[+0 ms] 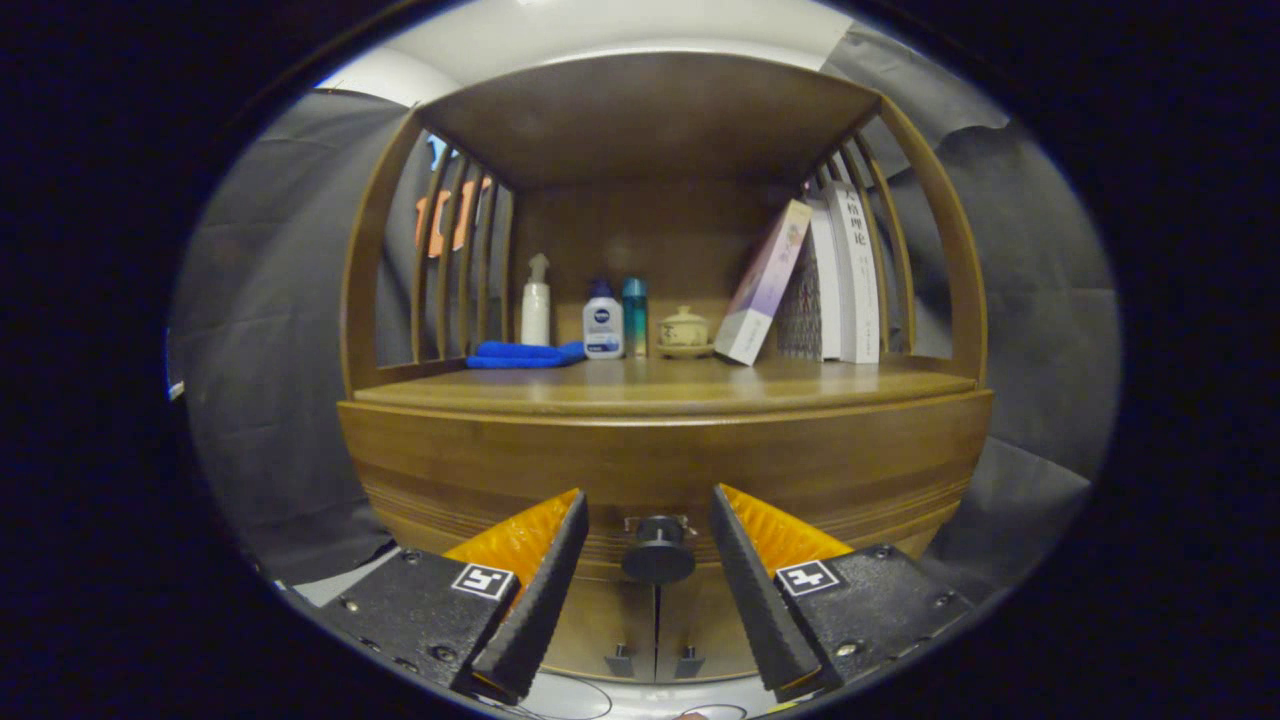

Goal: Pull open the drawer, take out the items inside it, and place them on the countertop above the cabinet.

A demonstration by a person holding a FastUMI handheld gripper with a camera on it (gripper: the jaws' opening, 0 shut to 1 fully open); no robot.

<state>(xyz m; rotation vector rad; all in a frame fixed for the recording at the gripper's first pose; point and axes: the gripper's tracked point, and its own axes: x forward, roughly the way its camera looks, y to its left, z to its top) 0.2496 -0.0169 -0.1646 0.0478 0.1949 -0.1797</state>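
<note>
Round knob (658, 549) between spread fingers (545, 585)

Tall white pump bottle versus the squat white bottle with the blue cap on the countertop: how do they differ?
The tall white pump bottle is slimmer, taller, all white and pump-topped; the squat white bottle with the blue cap is shorter, wider and carries a dark label. Both stand upright behind the blue cloth, beyond the open gripper.

Gripper (648, 510) held level, jaws spread wide.
Two ridged fingers reach toward twelve o'clock, one at seven, one at five, touching nothing.
</note>
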